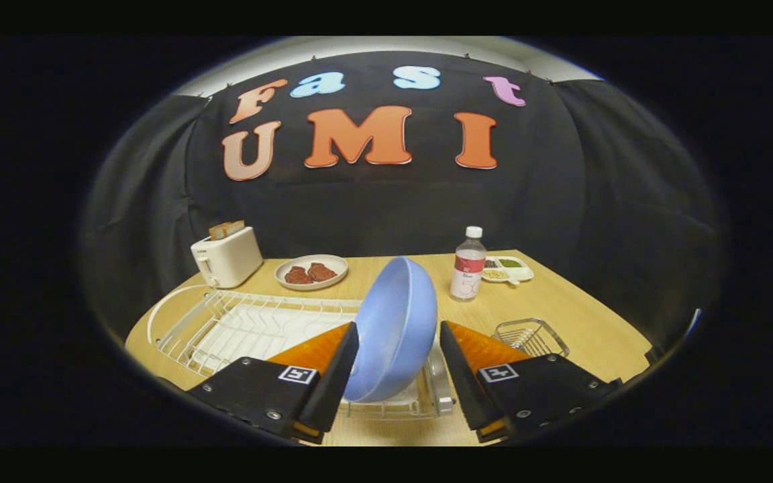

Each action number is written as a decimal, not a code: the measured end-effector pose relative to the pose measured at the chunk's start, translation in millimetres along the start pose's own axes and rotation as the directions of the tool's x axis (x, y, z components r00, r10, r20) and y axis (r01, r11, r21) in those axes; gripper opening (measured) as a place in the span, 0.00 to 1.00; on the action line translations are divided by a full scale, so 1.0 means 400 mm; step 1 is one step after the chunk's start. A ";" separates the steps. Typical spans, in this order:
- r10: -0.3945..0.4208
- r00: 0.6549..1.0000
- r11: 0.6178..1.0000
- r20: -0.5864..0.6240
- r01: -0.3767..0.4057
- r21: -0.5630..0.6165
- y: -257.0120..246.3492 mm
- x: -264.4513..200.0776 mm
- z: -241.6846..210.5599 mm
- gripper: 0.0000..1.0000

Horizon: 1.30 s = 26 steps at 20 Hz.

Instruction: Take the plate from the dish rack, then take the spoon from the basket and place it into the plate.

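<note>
Tool [396, 365] fingers are spread apart, one on each side of the blue plate [393, 329]. That plate stands up on its edge in the white wire dish rack [252, 329], leaning a little. The finger on the left side sits right against the plate's rim. The finger on the right side is just beside the plate, and I cannot tell if it touches. So the tool is not squeezing the plate.

Beside the dish rack, past the right finger, a small wire basket [533, 335] sits on the bench [561, 302]. I cannot see what is inside the basket from here, because the finger hides part of it.

Farther back on the bench stands a white toaster [227, 257] with toast [226, 230] sticking out of the top. Next to it is a round plate with two brown pieces of meat [311, 272]. A clear bottle [468, 265] with a white cap and a red label stands beyond the blue plate. Just beside the bottle is a small white tray [508, 268] with green and tan bits of food in it.
</note>
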State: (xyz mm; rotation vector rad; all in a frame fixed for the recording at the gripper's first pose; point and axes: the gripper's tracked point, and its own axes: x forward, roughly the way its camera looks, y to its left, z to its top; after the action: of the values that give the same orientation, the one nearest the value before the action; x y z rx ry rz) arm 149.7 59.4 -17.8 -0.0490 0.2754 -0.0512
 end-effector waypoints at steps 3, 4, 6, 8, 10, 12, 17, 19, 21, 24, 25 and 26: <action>-0.037 0.999 0.999 -0.028 0.037 0.014 -0.006 0.031 -0.014 0.61; -0.052 0.998 0.998 -0.037 0.053 0.019 -0.013 0.037 -0.018 0.52; -0.083 0.995 0.996 -0.050 0.085 0.030 -0.025 0.038 -0.020 0.38; -0.115 0.992 0.993 -0.058 0.116 0.028 -0.029 0.039 -0.016 0.34; -0.145 0.988 0.989 -0.048 0.146 0.012 -0.028 0.034 -0.007 0.30; -0.178 0.984 0.984 -0.021 0.177 -0.022 -0.018 0.025 0.016 0.27; -0.230 0.972 0.966 0.047 0.234 -0.111 0.010 0.011 0.074 0.22; -0.243 0.967 0.957 0.073 0.251 -0.142 0.015 0.003 0.090 0.20; -0.262 0.960 0.948 0.102 0.276 -0.158 0.011 -0.003 0.106 0.20; -0.271 0.954 0.946 0.130 0.289 -0.147 0.004 -0.023 0.130 0.20; -0.266 0.954 0.949 0.138 0.285 -0.137 0.003 -0.034 0.139 0.20; -0.262 0.954 0.952 0.143 0.280 -0.127 -0.001 -0.045 0.143 0.20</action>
State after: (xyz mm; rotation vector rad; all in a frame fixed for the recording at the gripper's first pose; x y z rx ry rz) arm 148.1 62.2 42.0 -0.2350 0.1455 -0.3016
